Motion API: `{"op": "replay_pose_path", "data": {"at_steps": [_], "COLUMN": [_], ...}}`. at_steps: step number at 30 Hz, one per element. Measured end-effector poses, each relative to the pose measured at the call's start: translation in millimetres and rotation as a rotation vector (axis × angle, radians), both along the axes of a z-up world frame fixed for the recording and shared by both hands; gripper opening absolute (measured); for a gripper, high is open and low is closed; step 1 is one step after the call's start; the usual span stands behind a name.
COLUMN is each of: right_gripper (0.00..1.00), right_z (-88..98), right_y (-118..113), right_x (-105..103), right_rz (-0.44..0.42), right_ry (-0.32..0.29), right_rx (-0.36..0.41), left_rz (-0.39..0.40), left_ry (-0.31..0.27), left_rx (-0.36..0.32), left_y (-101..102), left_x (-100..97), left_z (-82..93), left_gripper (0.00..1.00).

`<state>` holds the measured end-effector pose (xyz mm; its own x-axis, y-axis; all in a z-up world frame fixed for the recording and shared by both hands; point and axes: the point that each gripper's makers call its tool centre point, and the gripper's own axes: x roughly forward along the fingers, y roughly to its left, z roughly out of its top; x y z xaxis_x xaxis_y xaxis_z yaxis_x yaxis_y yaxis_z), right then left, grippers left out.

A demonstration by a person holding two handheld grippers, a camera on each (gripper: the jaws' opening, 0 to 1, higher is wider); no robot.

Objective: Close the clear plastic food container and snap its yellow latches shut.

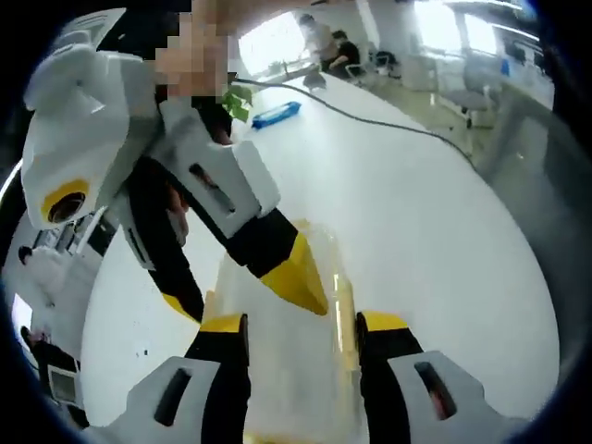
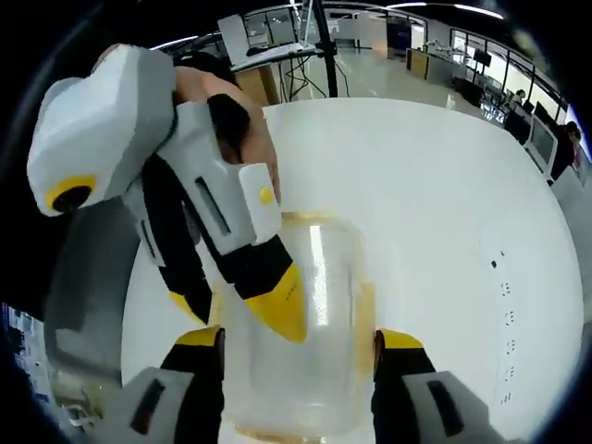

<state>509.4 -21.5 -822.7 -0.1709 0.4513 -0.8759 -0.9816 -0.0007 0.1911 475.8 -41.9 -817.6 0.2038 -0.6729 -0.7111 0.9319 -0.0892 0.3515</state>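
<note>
Both hand-held grippers meet over one clear plastic food container (image 1: 287, 342). Left hand-held gripper (image 1: 302, 328) has its jaws spread, one tip on either side of the container, which lies straight ahead between them with its long axis running away along the jaws. Right hand-held gripper (image 2: 298, 344) straddles it the same way from the opposite side, jaws spread. Each appears in the other's view, crossing from the upper left, yellow tips down on or just above the lid (image 2: 314, 305). Yellow latches (image 2: 365, 314) run along the container's edges. Beyond, the white desk (image 1: 416, 213) stretches away. I judge both about equally near.
</note>
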Motion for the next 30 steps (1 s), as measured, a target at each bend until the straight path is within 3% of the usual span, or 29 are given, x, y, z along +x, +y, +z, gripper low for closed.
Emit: {"op": "replay_pose_path", "data": {"at_steps": [4, 7, 12, 17, 23, 25, 30], "right_gripper": [0.63, 0.62, 0.61, 0.61, 0.66, 0.66, 0.68], "right_z": [-3.1, -5.3, -8.4, -9.1, -11.7, -12.0, 3.3], "right_y": [-3, -3, -2, 0, 1, 3, 6], "right_x": [0, -1, -1, -4, -5, -9, 5], "right_rz": [0.046, 0.083, 0.110, 0.125, 0.123, 0.138, 0.129], "right_ry": [0.066, 0.091, 0.113, 0.140, 0.163, 0.174, 0.123], "right_rx": [-0.075, -0.147, -0.205, -0.218, -0.223, -0.200, -0.168], "left_rz": [0.015, 0.018, 0.039, 0.056, -0.004, -0.015, -0.034], "left_ry": [-0.006, -0.011, -0.016, -0.016, -0.028, 0.022, 0.027], "left_rx": [-0.001, 0.001, -0.012, -0.029, -0.034, -0.059, -0.041], "left_y": [-1, -1, -1, -2, -2, -1, -1], "left_x": [-0.5, -0.1, 2.5, 5.0, 1.0, -3.9, -11.3], "left_z": [-1.2, -1.2, -4.4, -5.4, -4.6, -3.0, 1.8], "left_gripper": [0.42, 0.41, 0.39, 0.38, 0.41, 0.42, 0.52]}}
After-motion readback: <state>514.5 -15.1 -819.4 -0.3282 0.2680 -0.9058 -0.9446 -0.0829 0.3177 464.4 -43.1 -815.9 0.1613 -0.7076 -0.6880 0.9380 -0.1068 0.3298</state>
